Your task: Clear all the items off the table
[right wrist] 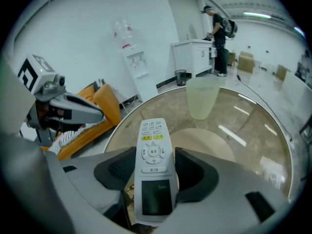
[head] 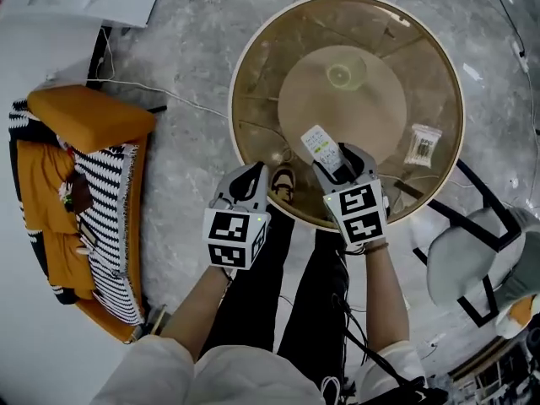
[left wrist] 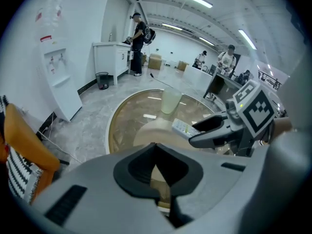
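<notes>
Remote (right wrist: 153, 145): gripped lengthwise between right gripper (head: 342, 165) fingers, button end toward cup (right wrist: 202, 97).
Left gripper (left wrist: 155, 147): fingers closed together.

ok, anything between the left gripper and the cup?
Nothing visible. The left gripper, jaws together, hangs by the table rim; bare tabletop runs to the cup. The right gripper holds the remote off to one side.

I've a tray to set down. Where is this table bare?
Bare: the left half of the table, from the cup to the left gripper. Crowded: the near rim, where the right gripper holds the remote; a packet at the right edge.
</notes>
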Available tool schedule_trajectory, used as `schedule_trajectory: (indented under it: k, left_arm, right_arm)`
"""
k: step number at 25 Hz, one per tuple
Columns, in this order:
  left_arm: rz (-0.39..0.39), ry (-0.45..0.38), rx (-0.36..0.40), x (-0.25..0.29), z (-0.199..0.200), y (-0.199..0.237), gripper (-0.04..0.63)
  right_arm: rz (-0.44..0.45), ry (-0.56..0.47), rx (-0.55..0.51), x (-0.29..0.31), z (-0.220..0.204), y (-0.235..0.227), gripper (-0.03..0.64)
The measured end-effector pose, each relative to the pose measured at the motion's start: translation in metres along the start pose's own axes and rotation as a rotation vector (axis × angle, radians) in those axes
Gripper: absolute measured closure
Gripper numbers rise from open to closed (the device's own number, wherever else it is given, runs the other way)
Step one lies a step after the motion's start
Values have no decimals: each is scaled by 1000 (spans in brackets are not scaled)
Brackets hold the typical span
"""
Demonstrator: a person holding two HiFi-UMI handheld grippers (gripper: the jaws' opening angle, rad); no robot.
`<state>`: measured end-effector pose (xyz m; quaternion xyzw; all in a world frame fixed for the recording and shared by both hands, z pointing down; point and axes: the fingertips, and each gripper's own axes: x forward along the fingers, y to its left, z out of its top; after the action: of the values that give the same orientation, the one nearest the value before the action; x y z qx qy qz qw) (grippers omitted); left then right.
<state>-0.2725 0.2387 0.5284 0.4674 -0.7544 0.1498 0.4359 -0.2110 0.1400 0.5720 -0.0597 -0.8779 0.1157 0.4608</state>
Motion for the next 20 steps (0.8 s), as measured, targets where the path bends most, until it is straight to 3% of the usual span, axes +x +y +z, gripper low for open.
schedule_trajectory:
  k: [5, 11, 15, 20]
  left_arm:
    - [-96, 0, 114, 5, 21, -58, 588]
    - [-263, 10, 307, 13, 40, -149, 588]
    - [-373, 36, 447, 15, 37, -219, 588]
    - [-472, 68, 563, 16, 17, -305, 588]
  right_arm:
    - [-89, -91, 193, -58, -19, -22, 350]
    - [-230, -197, 408, -138, -60, -45, 350]
    - [-321, -296, 569, -195, -98, -59, 350]
    - [-421, -398, 771, -259, -167, -76, 350]
